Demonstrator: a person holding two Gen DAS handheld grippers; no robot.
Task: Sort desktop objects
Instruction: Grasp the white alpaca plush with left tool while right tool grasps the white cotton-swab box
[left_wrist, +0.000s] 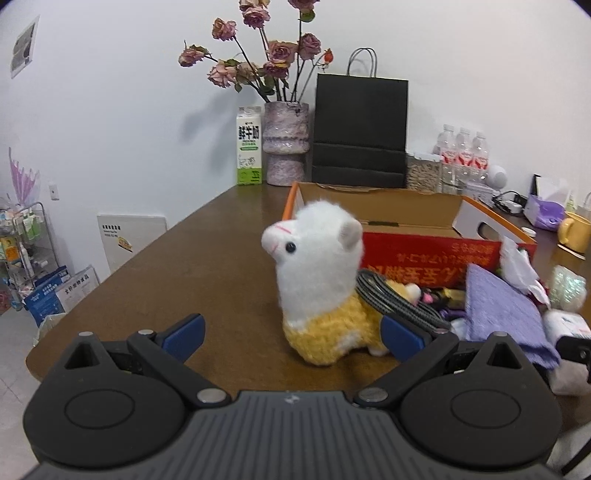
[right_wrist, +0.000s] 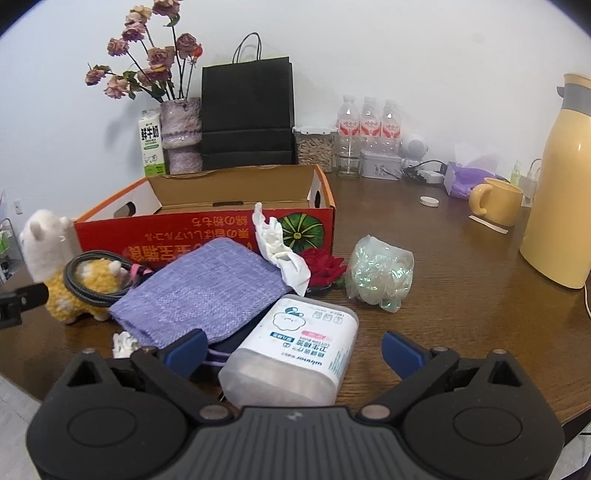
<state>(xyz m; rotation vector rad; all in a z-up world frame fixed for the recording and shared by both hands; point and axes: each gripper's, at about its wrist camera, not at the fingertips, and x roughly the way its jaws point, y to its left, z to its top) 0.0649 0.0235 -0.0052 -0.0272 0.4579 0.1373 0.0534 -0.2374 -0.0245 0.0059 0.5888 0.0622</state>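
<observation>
A white and yellow plush alpaca (left_wrist: 317, 288) stands on the brown table just ahead of my left gripper (left_wrist: 291, 338), whose blue-padded jaws are open around its front without touching it. A coiled dark cable (left_wrist: 399, 302) lies behind the toy. My right gripper (right_wrist: 293, 350) is open too, with a clear box of cotton buds (right_wrist: 295, 350) lying between its fingers; the pads do not press on it. A purple cloth pouch (right_wrist: 199, 288), crumpled tissue (right_wrist: 280, 251), a red flower (right_wrist: 325, 267) and an iridescent wrapper (right_wrist: 380, 273) lie before the open red cardboard box (right_wrist: 207, 225).
Along the wall stand a milk carton (right_wrist: 151, 144), a vase of dried roses (right_wrist: 181, 136), a black paper bag (right_wrist: 247, 114), water bottles (right_wrist: 369, 125) and a jar. A yellow mug (right_wrist: 496, 201) and a tall yellow flask (right_wrist: 561, 184) sit at the right.
</observation>
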